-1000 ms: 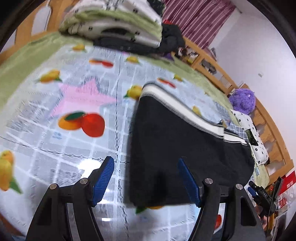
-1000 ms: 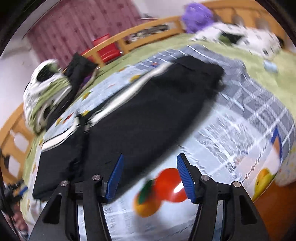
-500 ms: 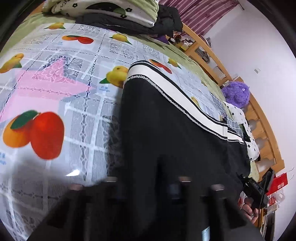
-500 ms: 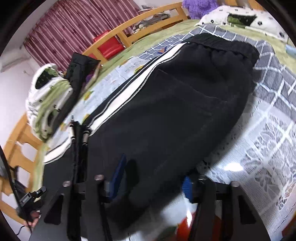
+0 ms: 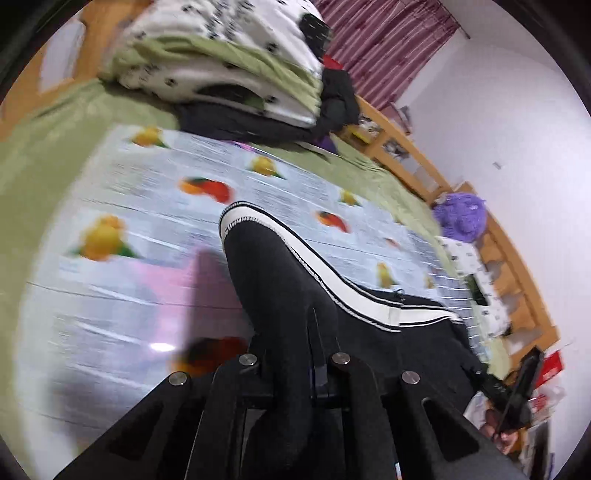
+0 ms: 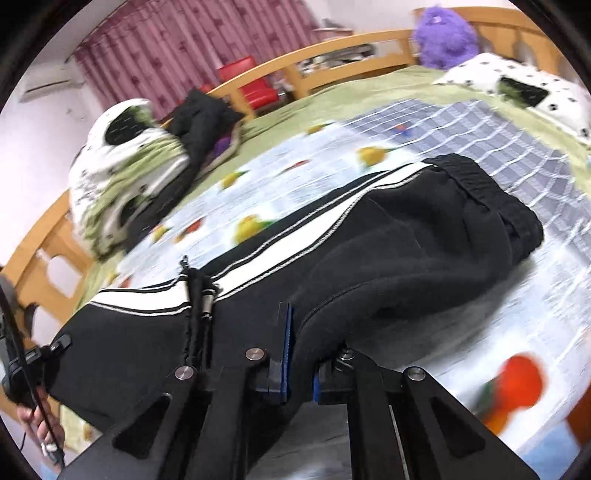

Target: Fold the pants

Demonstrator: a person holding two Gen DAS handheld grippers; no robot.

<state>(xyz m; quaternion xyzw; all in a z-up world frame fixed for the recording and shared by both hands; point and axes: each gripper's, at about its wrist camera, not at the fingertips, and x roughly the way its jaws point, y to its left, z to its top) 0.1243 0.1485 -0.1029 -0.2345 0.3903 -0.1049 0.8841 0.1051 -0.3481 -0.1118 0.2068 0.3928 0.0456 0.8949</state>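
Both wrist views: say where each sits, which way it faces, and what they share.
Left wrist: on the left tongs, shut on the pants, facing up the leg toward the folded bedding.
Right wrist: on the right tongs, shut on the pants' edge, facing the waistband and purple toy.
Shared: pants, fruit-print sheet, toy.

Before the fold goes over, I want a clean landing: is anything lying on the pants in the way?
Nothing visible. Both the left gripper and right gripper are shut on the pants, whose top is bare.
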